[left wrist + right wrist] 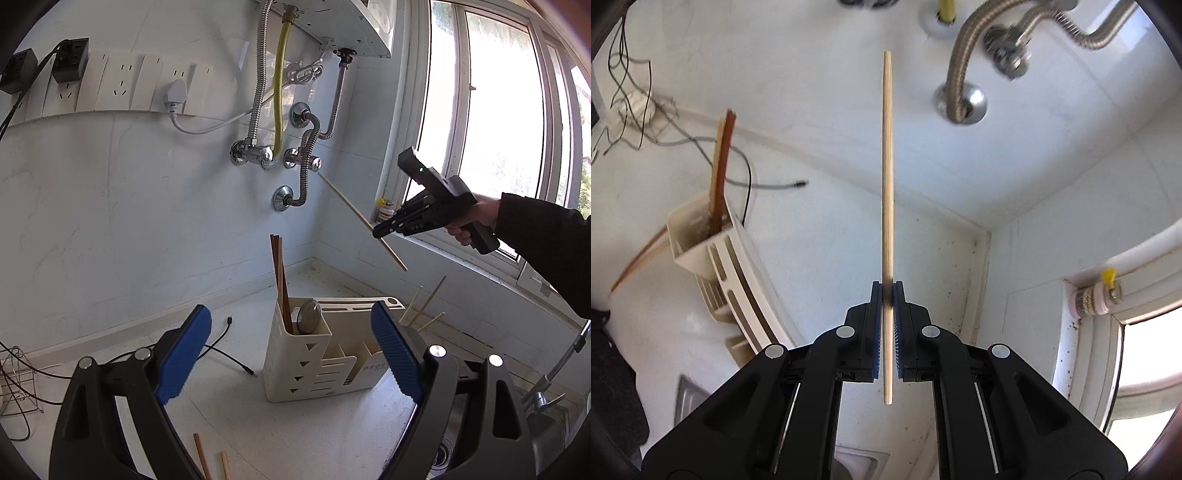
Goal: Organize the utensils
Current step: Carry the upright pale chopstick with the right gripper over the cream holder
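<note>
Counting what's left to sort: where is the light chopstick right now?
The light chopstick is clamped in the right gripper, held in the air above the cream utensil holder, near the window.

Pale blue-white plastered wall [122, 206], scuffed. Row of white wall sockets [122, 83] upper left, two black adapters [70, 59] and one white plug [175, 94] seated in them. White wall-mounted water heater [354, 29] at top; corrugated steel hoses [308, 147] and one yellow hose [279, 96] descend to chrome valves [255, 153]. White-framed window [498, 122] at right, strong daylight, overexposed. White speckled countertop [236, 417] meets wall at corner; loose black cable [225, 350] lying across it. Steel sink [546, 432] at lower right.
</note>
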